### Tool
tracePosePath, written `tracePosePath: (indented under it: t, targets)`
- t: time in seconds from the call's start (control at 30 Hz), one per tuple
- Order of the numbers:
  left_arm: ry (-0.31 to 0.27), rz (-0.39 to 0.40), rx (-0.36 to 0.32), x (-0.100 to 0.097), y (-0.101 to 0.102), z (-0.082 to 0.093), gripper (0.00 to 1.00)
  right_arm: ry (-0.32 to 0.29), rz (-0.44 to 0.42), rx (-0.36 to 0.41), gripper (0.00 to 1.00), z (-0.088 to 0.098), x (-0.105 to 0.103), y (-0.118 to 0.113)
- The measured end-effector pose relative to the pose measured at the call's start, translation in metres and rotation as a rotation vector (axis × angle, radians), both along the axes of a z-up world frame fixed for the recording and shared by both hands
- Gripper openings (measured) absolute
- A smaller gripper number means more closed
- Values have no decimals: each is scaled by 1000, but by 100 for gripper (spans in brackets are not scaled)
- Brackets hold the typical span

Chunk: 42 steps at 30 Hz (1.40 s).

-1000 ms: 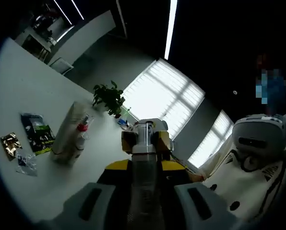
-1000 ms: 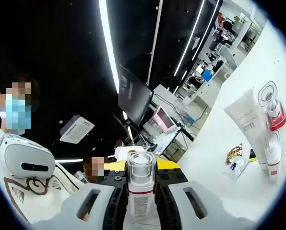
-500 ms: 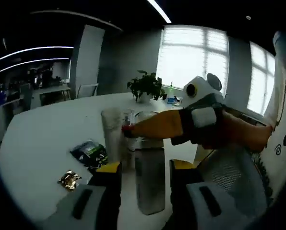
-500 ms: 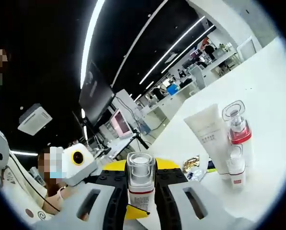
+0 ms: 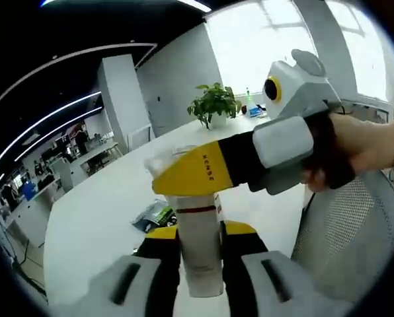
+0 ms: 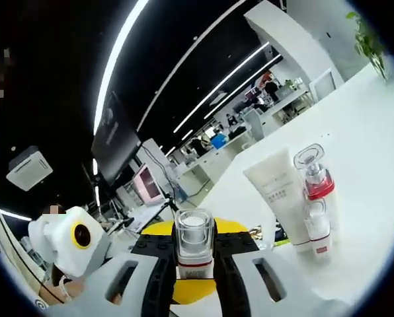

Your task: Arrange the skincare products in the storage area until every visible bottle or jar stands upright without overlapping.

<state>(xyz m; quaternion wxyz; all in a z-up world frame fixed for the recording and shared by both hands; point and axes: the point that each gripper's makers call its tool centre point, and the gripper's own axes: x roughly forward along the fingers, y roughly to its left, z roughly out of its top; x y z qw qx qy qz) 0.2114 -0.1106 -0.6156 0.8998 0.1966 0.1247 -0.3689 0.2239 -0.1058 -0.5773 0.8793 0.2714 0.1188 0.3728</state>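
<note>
- Your left gripper (image 5: 200,261) is clamped on a white bottle (image 5: 202,254) with a thin red band; the bottle stands upright between the jaws, its base just above or at the white table (image 5: 91,244), contact not discernible
- Your right gripper (image 6: 194,272) grips a bottle with a clear cap (image 6: 194,239) and a red collar, held upright between its jaws
- In the left gripper view, your right gripper (image 5: 250,162) crosses in from the right, its yellow jaw lying across the top of the white bottle; your hand (image 5: 352,148) holds its grey body
- On the table, in the right gripper view: a white tube (image 6: 277,193) stands on its cap, a tall pump bottle (image 6: 314,177) with clear cap and red collar stands just beside it, and a small bottle (image 6: 319,230) stands in front of the pump bottle, all three upright and close together
- A dark green sachet (image 5: 154,215) lies flat on the table behind the white bottle
- A potted plant (image 5: 215,104) stands at the far end of the table
</note>
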Motion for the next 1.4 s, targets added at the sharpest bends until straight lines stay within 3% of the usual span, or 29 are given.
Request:
tracePosePath:
  t: [0.07, 0.13, 0.2, 0.33, 0.47, 0.57, 0.6, 0.63, 0.7, 0.8, 0.87, 1.0, 1.03, 1.2, 1.4]
  targets:
    - [-61, -14, 55, 2, 3, 6, 17, 13, 13, 39, 21, 4, -1, 0]
    - [-71, -16, 95, 3, 6, 6, 16, 15, 25, 24, 21, 4, -3, 2]
    - [-55, -19, 65, 5, 6, 7, 16, -11, 38, 10, 26, 7, -4, 5]
    - [50, -9, -113, 8, 8, 14, 16, -42, 79, -27, 32, 8, -11, 5]
    - [172, -43, -287, 2, 16, 19, 16, -59, 117, 22, 32, 16, -9, -9]
    - [250, -105, -419, -4, 16, 28, 16, -70, 167, 49, 32, 21, -10, -16]
    - [284, -163, -449, -11, 14, 30, 16, -78, 211, 75, 32, 26, -15, -15]
    - [281, -178, -462, -13, 14, 32, 16, -70, 240, 85, 34, 27, -18, -15]
    - [365, -208, -507, -20, 10, 31, 16, -106, 279, 76, 34, 30, -21, -15]
    - [448, -384, -548, -50, -5, 35, 16, -121, 380, 82, 33, 34, -36, -7]
    - [480, -398, -581, -54, -9, 37, 16, -142, 434, 100, 33, 40, -45, -2]
    - [522, -508, -652, -71, -17, 47, 16, -174, 527, 95, 31, 44, -62, 9]
    - [548, -536, -682, -74, -15, 47, 16, -176, 564, 133, 29, 50, -69, 12]
    - [550, -586, -704, -79, -14, 53, 16, -219, 604, 146, 27, 60, -78, 14]
    - [547, -574, -637, -82, -21, 41, 16, -179, 627, 132, 22, 57, -75, 15]
